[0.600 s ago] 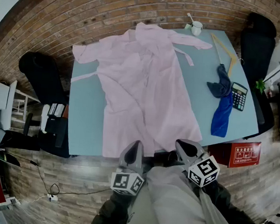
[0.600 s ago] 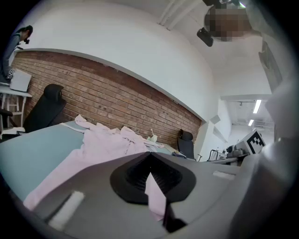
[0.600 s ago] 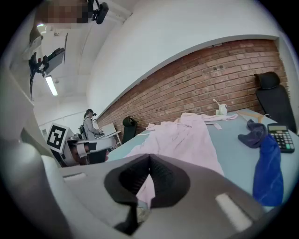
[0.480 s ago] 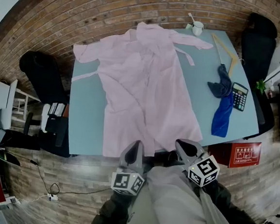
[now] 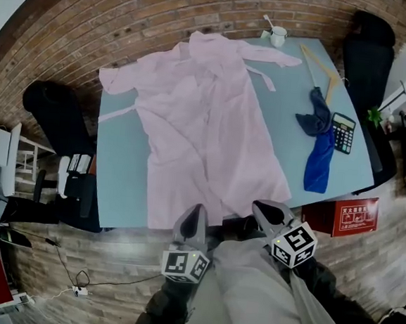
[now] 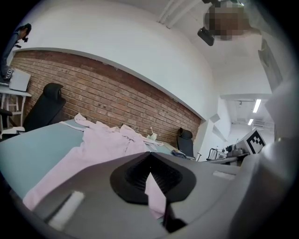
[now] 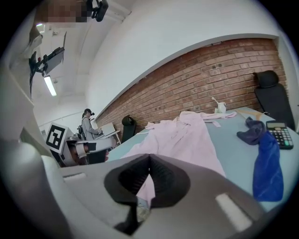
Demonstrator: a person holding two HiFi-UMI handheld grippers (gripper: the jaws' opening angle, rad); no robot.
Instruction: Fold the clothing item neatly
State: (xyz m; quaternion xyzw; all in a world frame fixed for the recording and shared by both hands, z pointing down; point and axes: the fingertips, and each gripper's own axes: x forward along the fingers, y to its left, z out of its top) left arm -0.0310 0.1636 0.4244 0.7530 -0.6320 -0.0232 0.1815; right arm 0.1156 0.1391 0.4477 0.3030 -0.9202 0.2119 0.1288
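Observation:
A pale pink robe (image 5: 206,123) lies spread open on the light blue table (image 5: 118,164), collar at the far end and hem at the near edge. One sleeve reaches far left, the other far right beside a loose belt. My left gripper (image 5: 197,210) and right gripper (image 5: 261,206) hover side by side just short of the hem, off the table's near edge. Both are shut with nothing between the jaws. In the left gripper view the robe (image 6: 98,149) lies beyond the shut left gripper (image 6: 150,156). The right gripper view shows the robe (image 7: 182,135) ahead of the right gripper (image 7: 149,158).
On the table's right side lie a blue cloth (image 5: 319,161), a darker cloth (image 5: 313,118), a calculator (image 5: 342,132) and a wooden hanger (image 5: 321,62). A white mug (image 5: 278,36) stands at the far edge. Black chairs (image 5: 52,113) flank the table; a red box (image 5: 350,214) sits on the floor.
The head view has shifted a little, so the table and robe sit slightly higher and further left in the picture. Both grippers keep their place and stay shut.

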